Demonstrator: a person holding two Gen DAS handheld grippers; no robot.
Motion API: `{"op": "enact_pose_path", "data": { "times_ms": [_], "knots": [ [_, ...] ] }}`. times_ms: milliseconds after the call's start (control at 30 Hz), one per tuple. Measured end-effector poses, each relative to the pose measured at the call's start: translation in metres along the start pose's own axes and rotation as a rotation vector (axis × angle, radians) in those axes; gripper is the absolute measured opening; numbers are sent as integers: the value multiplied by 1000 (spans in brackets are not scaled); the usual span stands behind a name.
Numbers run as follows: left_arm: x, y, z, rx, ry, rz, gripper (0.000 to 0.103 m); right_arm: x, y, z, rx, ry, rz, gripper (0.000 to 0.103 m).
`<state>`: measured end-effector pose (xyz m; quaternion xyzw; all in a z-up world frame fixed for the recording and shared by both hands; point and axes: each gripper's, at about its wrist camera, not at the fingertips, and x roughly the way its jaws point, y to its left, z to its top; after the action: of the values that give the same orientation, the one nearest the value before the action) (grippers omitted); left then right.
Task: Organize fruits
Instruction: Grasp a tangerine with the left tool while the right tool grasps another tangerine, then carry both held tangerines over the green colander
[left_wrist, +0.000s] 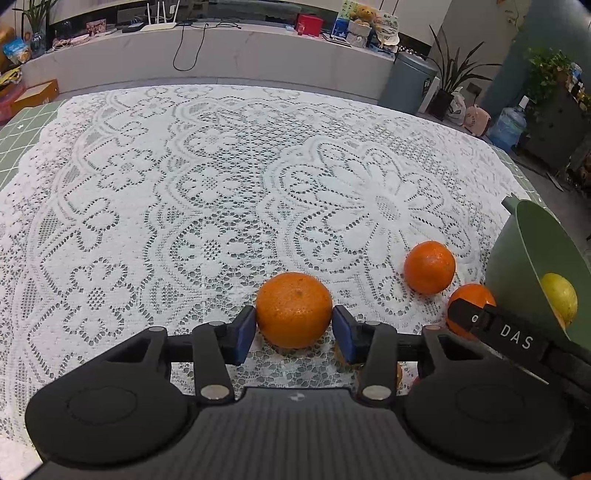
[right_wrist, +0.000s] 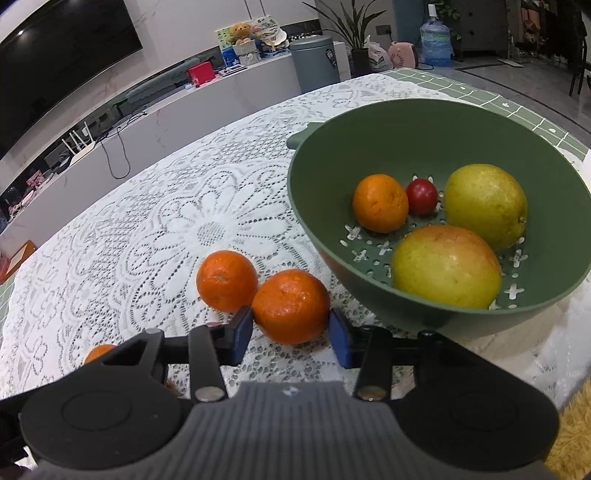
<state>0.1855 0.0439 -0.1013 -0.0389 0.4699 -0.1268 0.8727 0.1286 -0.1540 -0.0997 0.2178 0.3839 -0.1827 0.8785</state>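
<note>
I have two oranges bracketed at once. My left hand-held gripper (left_wrist: 294, 328) has its blue pads on either side of an orange (left_wrist: 293, 309) that sits on the lace cloth (left_wrist: 184, 184) over the counter; both pads look to be touching the peel, so I read it as clamped on that fruit, though how firmly I cannot tell. My right hand-held gripper (right_wrist: 290, 332) straddles a second orange (right_wrist: 290, 306) the same way, pads at its flanks, and I take that one as gripped too. A third orange (right_wrist: 226, 279) touches it on the far side, and the green bowl (right_wrist: 406, 122) stands just beside, already holding an orange, a small red fruit and two big yellow-green fruits. In my judgement these oranges are light, round and firm, with a waxy, slightly slippery peel that gives a little under pressure. They roll easily, and the cloth offers little to stop them. The best hold is across the widest part, pads level on opposite sides, squeezing just enough to dent the skin without bruising. Lifting the right one may nudge its neighbour loose.
</note>
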Motion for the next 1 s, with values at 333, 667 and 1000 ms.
{"op": "enact_pose_path", "data": {
  "times_ms": [333, 667, 1000],
  "knots": [
    [-24, -3, 2, 9, -19, 10, 50, -29, 2, -1, -114, -2, 97, 41],
    [-72, -23, 1, 17, -68, -17, 50, -78, 3, -5, -345, -27, 274, 41],
    [-109, -64, -5, 63, -108, -78, 50, -118, -36, 10, -442, -37, 339, 41]
  ]
}}
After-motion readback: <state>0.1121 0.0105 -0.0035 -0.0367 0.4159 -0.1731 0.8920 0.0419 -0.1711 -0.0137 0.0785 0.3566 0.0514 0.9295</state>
